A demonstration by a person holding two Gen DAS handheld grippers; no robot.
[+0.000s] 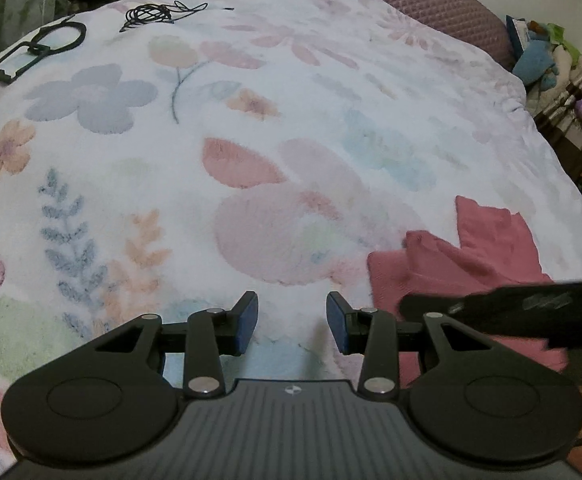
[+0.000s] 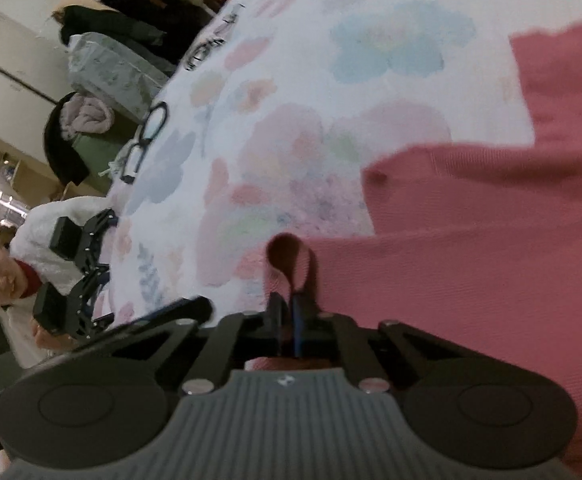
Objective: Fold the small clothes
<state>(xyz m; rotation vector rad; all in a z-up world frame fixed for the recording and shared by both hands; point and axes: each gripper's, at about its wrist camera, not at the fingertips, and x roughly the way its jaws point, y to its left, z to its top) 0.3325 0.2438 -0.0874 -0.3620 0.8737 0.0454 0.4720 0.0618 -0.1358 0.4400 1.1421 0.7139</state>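
The right tool (image 2: 291,320) pinches a fold of the pink garment (image 2: 471,260) on the bed (image 1: 251,140); the left tool (image 1: 292,322) hangs spread, empty. The grasp seems done; next, carry this edge across.

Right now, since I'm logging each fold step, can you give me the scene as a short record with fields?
surface: floral fleece blanket
garment: pink knit garment, lying on the blanket
right gripper: shut on a fold of the pink garment's edge
left gripper: open, nothing between the pads, over bare blanket beside the garment
other items: black frame and coiled black cable at the blanket's far edge
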